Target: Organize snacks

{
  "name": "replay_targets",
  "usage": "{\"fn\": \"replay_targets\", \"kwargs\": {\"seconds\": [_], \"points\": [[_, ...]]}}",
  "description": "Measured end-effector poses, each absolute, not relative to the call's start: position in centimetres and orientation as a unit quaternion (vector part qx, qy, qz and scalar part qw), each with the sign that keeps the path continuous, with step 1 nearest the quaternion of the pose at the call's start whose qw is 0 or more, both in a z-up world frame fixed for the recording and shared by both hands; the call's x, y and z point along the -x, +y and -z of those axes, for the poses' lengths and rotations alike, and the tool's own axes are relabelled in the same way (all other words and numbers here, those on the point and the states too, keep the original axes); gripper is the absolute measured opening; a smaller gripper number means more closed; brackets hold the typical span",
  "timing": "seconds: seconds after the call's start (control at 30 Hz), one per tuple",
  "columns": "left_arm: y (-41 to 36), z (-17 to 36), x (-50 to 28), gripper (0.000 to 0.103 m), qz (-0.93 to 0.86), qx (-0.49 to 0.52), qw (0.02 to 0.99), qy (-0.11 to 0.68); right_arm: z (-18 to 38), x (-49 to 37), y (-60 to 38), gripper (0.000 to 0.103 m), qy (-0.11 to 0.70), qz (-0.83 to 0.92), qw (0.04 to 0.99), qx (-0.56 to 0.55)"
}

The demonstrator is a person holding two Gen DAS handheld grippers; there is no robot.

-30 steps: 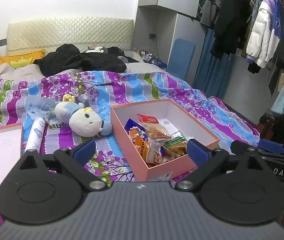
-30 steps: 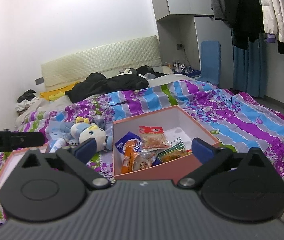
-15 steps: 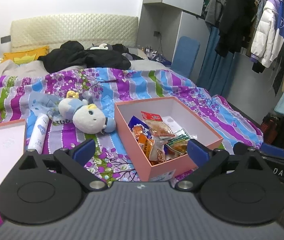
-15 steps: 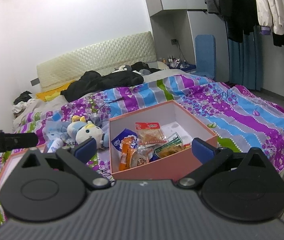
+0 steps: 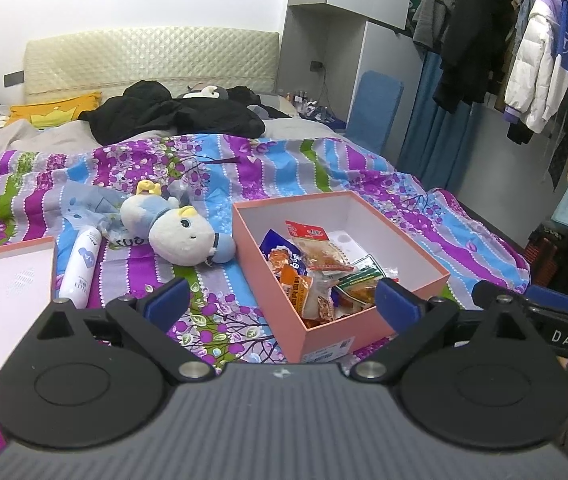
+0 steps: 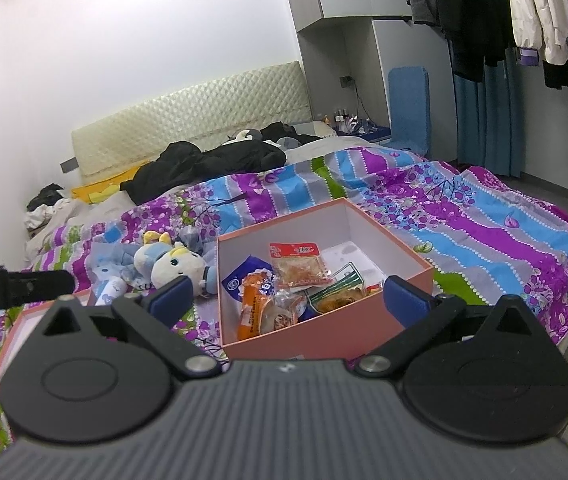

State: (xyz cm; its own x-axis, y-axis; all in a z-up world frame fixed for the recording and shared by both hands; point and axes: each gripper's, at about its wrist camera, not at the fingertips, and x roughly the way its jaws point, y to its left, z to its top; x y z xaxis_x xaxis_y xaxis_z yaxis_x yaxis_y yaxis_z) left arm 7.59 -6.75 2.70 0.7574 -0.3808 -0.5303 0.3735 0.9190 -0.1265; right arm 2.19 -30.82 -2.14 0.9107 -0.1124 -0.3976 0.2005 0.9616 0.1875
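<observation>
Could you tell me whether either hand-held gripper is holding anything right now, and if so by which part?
Nothing is held. The left hand-held gripper and the right hand-held gripper are both open and empty, short of the pink box.

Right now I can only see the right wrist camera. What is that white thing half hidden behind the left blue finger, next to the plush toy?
Observer: It is a white bottle. It lies flat on the bedspread, between the plush toy and a pink lid.
Operator: I see only a corner of that lid. Which way up is it?
Observer: Its pale inner face is up, with the pink rim around it.
Operator: Is there anything on the front of the box? The gripper body blocks it for me.
Observer: Yes, a white printed label sits low on the near wall of the pink box.
</observation>
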Motion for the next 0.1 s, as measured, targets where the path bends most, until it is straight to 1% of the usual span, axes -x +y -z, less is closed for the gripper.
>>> {"fn": "replay_targets", "kwargs": {"seconds": [0.1], "points": [[-6.78, -2.71, -7.49, 0.101, 0.199, 0.007, 0.938, 0.285, 2.11, -2.14, -30.90, 0.103, 0.194, 0.079, 0.971, -0.113]]}}
